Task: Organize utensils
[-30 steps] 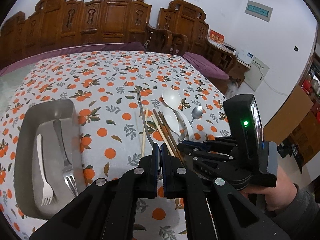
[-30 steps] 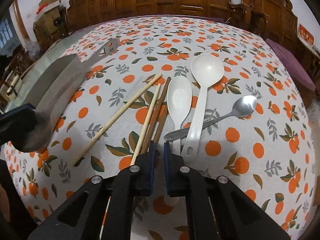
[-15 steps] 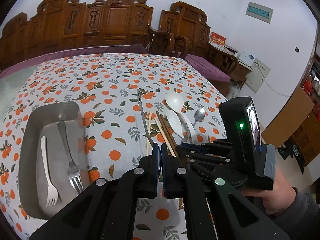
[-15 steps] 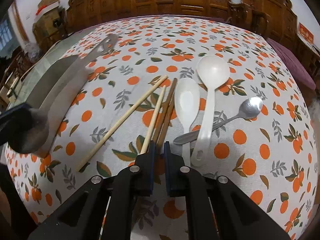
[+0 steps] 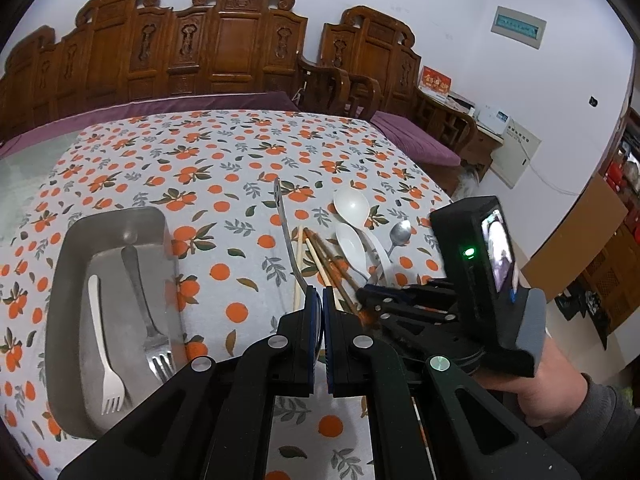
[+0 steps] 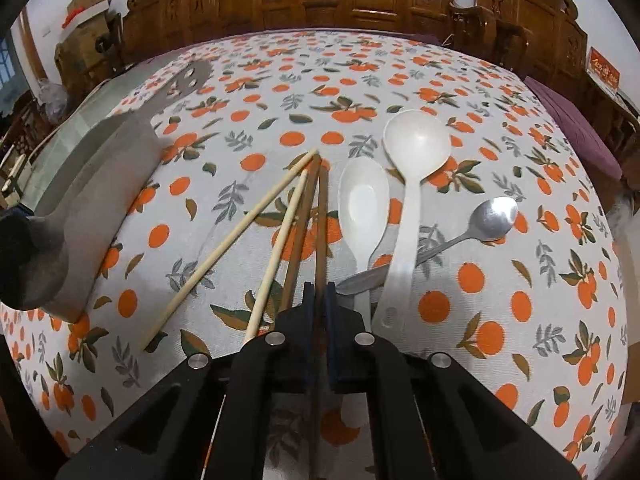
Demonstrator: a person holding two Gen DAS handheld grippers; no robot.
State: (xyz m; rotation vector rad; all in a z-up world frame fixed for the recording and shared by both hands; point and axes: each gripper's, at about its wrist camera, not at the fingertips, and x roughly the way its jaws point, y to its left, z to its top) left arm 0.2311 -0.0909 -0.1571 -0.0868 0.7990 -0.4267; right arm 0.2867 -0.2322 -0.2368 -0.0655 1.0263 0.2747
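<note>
My right gripper (image 6: 319, 293) is low over the tablecloth, its jaws closing on a dark brown chopstick (image 6: 320, 216) that runs between the pads. A second brown chopstick (image 6: 298, 236) and two pale chopsticks (image 6: 232, 240) lie just left of it. To the right are a small white spoon (image 6: 364, 204), a large white spoon (image 6: 416, 148) and a metal spoon (image 6: 492, 216). My left gripper (image 5: 322, 300) is shut on a long metal utensil (image 5: 285, 232) whose handle sticks out ahead. A steel tray (image 5: 60, 280) holds a white fork (image 5: 100, 340) and a metal fork (image 5: 144, 312).
The table is covered by an orange-print cloth (image 5: 224, 168). Carved wooden chairs (image 5: 240, 40) line its far side. A purple cushioned bench (image 5: 416, 144) stands to the right. A person's hand and grey sleeve (image 5: 560, 392) hold the right gripper.
The right gripper's jaws have narrowed around the brown chopstick. The left wrist view has shifted a little, with the metal utensil still held.
</note>
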